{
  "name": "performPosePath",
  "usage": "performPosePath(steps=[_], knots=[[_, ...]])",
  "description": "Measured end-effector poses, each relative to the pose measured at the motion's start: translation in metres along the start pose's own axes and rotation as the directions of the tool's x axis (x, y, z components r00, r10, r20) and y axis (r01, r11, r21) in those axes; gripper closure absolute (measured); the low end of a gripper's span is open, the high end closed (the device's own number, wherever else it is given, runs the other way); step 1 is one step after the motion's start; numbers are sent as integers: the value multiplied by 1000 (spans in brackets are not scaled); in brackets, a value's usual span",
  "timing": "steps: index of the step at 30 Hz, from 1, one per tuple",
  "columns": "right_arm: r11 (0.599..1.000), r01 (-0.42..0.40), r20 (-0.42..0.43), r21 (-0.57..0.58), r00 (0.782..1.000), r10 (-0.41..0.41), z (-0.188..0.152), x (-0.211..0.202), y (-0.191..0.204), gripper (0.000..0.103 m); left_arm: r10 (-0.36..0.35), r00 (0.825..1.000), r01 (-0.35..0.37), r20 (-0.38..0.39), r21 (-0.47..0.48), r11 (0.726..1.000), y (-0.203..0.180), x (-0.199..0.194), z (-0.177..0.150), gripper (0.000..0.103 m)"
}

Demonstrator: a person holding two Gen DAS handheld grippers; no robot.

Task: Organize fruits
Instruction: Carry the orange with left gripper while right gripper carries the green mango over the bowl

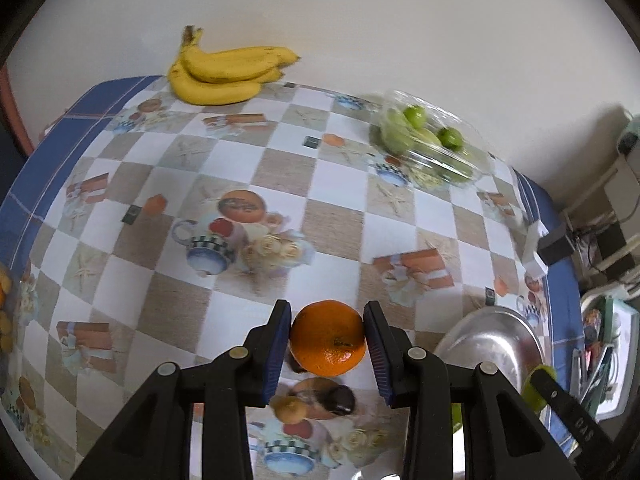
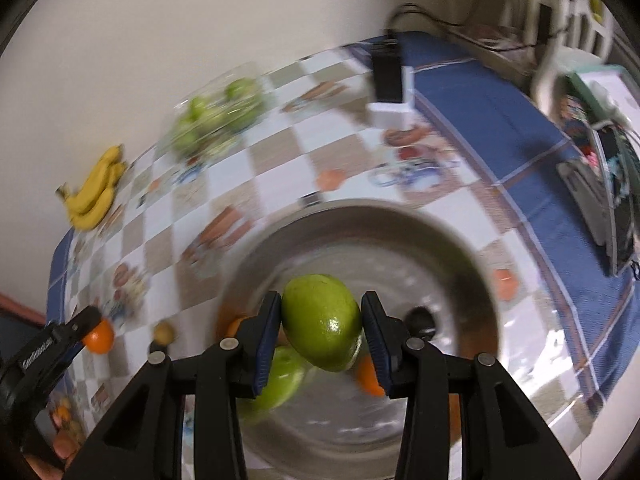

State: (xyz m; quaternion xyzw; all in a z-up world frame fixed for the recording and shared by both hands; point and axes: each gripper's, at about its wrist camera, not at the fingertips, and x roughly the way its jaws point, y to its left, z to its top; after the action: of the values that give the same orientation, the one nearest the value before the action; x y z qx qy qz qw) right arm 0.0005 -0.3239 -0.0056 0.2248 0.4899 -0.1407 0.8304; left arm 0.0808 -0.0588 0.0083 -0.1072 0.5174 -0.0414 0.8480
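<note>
Currently the left tongs [image 1: 327, 350] clamp one orange [image 1: 327, 337] between both blue pads, held above the checkered surface [image 1: 336, 216]. The right tongs [image 2: 322, 340] grip one green fruit [image 2: 322, 328] over the metal bowl [image 2: 440, 248], pads pressed on either side. Inside that bowl lie another green fruit [image 2: 280, 376] and at least one orange piece [image 2: 368, 376], partly hidden. At the far edge sits one banana bunch [image 1: 228, 72], three bananas visible. One clear plastic container [image 1: 432, 144] holds several green fruits, too blurred to count exactly.
</note>
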Motion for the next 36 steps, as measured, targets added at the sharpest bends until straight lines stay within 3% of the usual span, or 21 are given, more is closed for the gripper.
performPosePath(steps=[7,16,36], knots=[[997,35,20,69,999,-37,7,-2,-32,60,-64,998,65,-11,118,991,-55,0,-12,63],[996,57,40,68,997,-60,13,3,-40,60,-105,994,103,-11,302,948,-121,1,-34,63],[998,63,5,11,998,-63,15,42,-28,60,-167,984,177,-57,297,938,-135,44,-39,63]])
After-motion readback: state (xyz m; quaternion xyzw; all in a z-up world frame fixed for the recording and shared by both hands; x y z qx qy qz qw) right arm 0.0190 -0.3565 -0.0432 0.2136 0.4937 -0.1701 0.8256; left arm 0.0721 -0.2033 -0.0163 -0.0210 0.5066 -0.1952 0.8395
